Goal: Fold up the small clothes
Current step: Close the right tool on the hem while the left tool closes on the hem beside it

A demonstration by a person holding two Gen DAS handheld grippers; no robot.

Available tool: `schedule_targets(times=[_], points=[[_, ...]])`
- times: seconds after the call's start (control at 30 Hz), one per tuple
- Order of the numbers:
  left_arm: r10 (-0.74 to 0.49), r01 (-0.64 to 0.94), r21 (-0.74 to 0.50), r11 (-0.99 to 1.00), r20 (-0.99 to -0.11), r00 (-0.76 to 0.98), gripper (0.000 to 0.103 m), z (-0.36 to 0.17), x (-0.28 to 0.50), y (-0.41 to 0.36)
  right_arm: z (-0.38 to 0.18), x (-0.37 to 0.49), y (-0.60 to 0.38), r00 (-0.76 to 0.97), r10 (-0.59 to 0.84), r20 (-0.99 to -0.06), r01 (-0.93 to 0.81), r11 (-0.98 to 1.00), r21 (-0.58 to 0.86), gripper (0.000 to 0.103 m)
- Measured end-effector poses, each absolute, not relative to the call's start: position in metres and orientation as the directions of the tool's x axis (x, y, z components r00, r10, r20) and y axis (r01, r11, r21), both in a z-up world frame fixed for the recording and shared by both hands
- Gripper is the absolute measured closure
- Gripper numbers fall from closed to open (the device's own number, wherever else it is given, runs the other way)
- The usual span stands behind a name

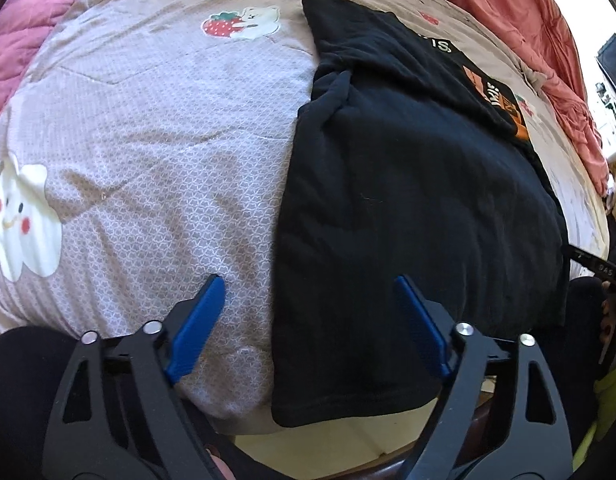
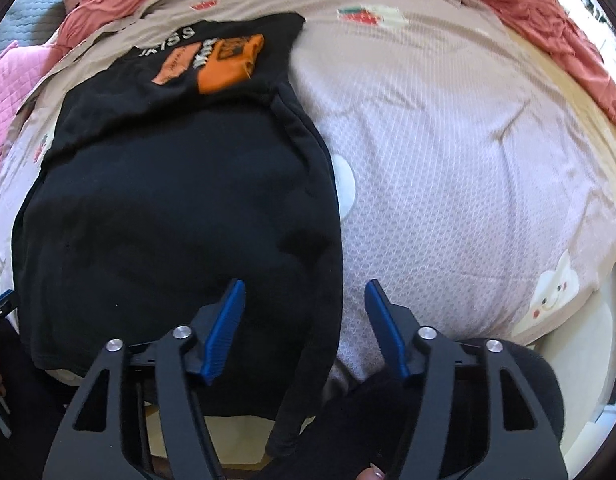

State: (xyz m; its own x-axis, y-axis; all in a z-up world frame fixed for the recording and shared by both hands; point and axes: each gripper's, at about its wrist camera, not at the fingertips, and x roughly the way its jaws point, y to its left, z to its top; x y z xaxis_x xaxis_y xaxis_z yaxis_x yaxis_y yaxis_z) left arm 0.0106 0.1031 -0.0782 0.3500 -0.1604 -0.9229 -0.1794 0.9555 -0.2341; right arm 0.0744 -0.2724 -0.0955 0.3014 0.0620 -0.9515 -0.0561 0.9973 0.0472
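Observation:
A black garment [image 1: 407, 184] [image 2: 168, 220] with an orange print [image 1: 503, 100] [image 2: 228, 64] lies flat on the bed, print end farthest from me. My left gripper [image 1: 308, 280] points steeply down over its near left edge: one blue pad is above the sheet, the other above the black cloth, and the jaws stand apart without touching it. My right gripper [image 2: 304, 284] straddles the garment's near right edge the same way, its jaws somewhat narrower and nothing pinched. A black sleeve [image 2: 304, 400] hangs over the bed's front edge.
The garment rests on a beige and lilac patterned sheet [image 1: 168, 140] [image 2: 447, 160] printed with strawberries and clouds. A coral quilt [image 1: 527, 20] [image 2: 527, 8] is bunched at the far side and a pink quilt [image 1: 20, 40] at the far left. The bed's front edge [image 1: 347, 440] is just below the grippers.

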Motion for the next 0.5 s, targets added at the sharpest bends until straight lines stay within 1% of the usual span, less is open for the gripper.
schedule_targets(times=[0.03,0.07,0.1,0.17,0.2,0.23,0.3,0.33,0.5], points=[[-0.165,-0.184,-0.241,0.953,-0.922,0.35,0.031,-0.078,0.01,0.105,-0.099,0.075,-0.274,0.287,0.066,-0.956,-0.048,0.997,0.055,0.049],[-0.168,-0.187,-0.244,0.952,-0.922,0.35,0.036,-0.079,0.009,0.106,-0.101,0.075,-0.275,0.278,0.072,-0.958,-0.045,0.997,0.062,0.058],[-0.17,-0.189,-0.247,0.95,-0.921,0.35,0.041,-0.079,0.009,0.106,-0.105,0.076,-0.276,0.261,0.094,-0.961,-0.043,0.995,0.086,0.062],[-0.175,-0.194,-0.252,0.948,-0.922,0.345,0.045,-0.08,0.009,0.108,-0.109,0.077,-0.278,0.246,0.115,-0.962,-0.038,0.993,0.109,0.067],[-0.177,-0.195,-0.255,0.947,-0.922,0.345,0.047,-0.081,0.009,0.108,-0.109,0.077,-0.278,0.247,0.127,-0.961,-0.039,0.992,0.121,0.073],[-0.185,-0.194,-0.263,0.945,-0.92,0.346,0.047,-0.081,0.009,0.109,-0.109,0.076,-0.278,0.249,0.14,-0.958,-0.044,0.99,0.133,0.076],[-0.2,-0.187,-0.277,0.942,-0.915,0.35,0.051,-0.081,0.009,0.108,-0.107,0.074,-0.277,0.258,0.154,-0.954,-0.047,0.988,0.147,0.089],[-0.209,-0.178,-0.286,0.942,-0.911,0.355,0.052,-0.08,0.008,0.107,-0.104,0.073,-0.278,0.269,0.164,-0.949,-0.048,0.986,0.157,0.093],[-0.213,-0.164,-0.284,0.945,-0.911,0.352,0.053,-0.081,0.01,0.102,-0.093,0.069,-0.28,0.31,0.216,-0.926,-0.068,0.976,0.205,0.094]])
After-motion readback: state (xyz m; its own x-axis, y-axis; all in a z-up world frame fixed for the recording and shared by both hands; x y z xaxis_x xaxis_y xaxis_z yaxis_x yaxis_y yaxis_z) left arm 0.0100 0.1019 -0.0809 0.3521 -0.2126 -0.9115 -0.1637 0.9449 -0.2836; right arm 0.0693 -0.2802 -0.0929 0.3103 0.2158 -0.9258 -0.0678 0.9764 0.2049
